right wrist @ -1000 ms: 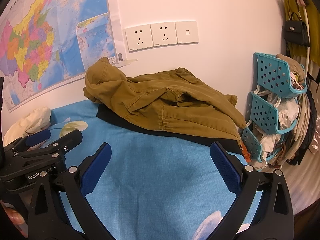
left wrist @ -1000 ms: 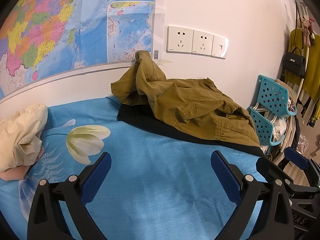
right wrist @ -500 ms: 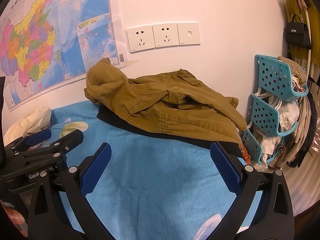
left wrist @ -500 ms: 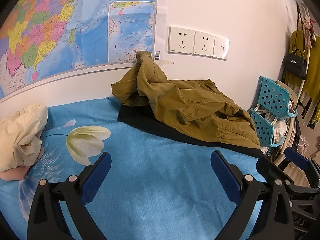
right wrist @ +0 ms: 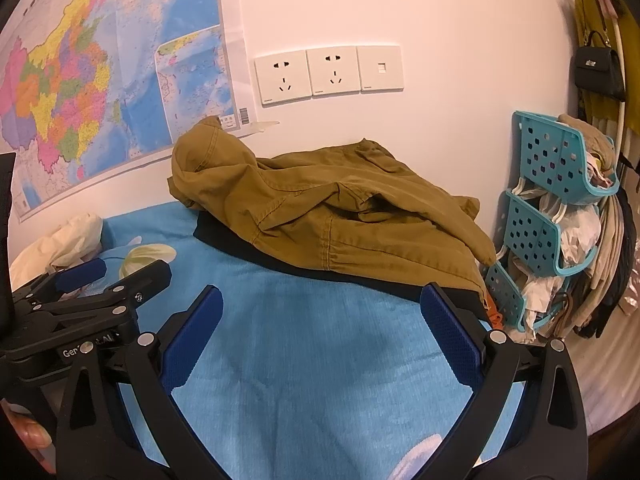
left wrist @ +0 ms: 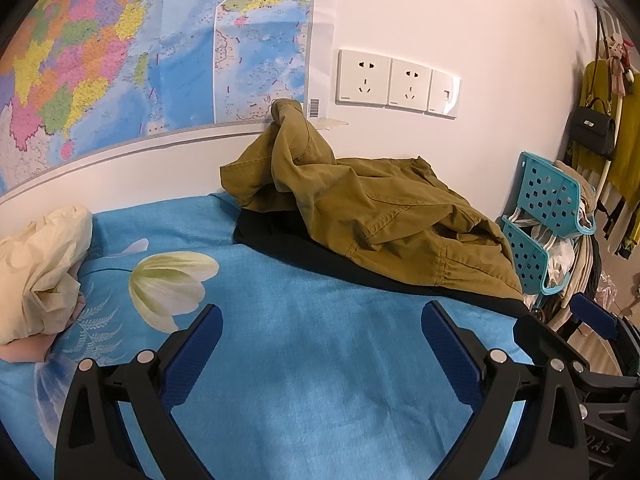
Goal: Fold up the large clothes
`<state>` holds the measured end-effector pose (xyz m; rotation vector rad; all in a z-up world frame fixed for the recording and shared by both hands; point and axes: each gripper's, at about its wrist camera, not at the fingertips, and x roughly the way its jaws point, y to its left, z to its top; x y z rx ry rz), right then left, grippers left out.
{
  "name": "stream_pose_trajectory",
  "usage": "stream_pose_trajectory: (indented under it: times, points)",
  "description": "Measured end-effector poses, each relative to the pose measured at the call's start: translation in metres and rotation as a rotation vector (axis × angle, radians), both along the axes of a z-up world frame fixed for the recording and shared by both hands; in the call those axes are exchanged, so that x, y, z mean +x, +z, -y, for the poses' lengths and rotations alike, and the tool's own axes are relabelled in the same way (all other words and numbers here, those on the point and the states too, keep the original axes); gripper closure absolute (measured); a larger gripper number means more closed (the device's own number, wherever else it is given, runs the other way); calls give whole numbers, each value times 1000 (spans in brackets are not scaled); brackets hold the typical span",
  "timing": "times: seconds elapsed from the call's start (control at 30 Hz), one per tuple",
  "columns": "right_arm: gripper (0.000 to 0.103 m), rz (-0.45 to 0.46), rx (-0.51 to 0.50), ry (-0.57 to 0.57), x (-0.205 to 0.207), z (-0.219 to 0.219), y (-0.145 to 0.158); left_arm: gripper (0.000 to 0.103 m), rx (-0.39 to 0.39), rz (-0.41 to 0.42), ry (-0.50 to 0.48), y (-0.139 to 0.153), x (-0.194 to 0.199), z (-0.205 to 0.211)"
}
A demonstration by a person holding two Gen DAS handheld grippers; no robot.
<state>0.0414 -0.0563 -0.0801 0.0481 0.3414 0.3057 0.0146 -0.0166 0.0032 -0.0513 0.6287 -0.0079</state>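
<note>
An olive-brown jacket (left wrist: 372, 216) lies crumpled against the wall at the far side of the blue bed sheet (left wrist: 304, 360); it also shows in the right wrist view (right wrist: 320, 216). A black garment (left wrist: 296, 248) lies under it, its edge showing in front (right wrist: 240, 246). My left gripper (left wrist: 320, 332) is open and empty above the sheet, short of the clothes. My right gripper (right wrist: 320, 320) is open and empty, also short of them. The left gripper shows at the left of the right wrist view (right wrist: 88, 280).
A cream cloth bundle (left wrist: 40, 268) lies at the left on the bed. A teal perforated rack (right wrist: 556, 216) with clothes stands off the bed's right end. A black handbag (right wrist: 600, 66) hangs on the wall. A map (left wrist: 140, 60) and sockets (left wrist: 396, 82) are behind.
Both grippers have edged slightly forward toward the jacket; the clothes look a little closer. Both stay open and empty.
</note>
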Motion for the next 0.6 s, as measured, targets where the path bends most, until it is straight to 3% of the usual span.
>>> stream_pose_trajectory:
  times: [0.6]
  points:
    - [5, 4, -20, 13, 13, -2, 2, 7, -5, -24, 3, -3, 14, 1]
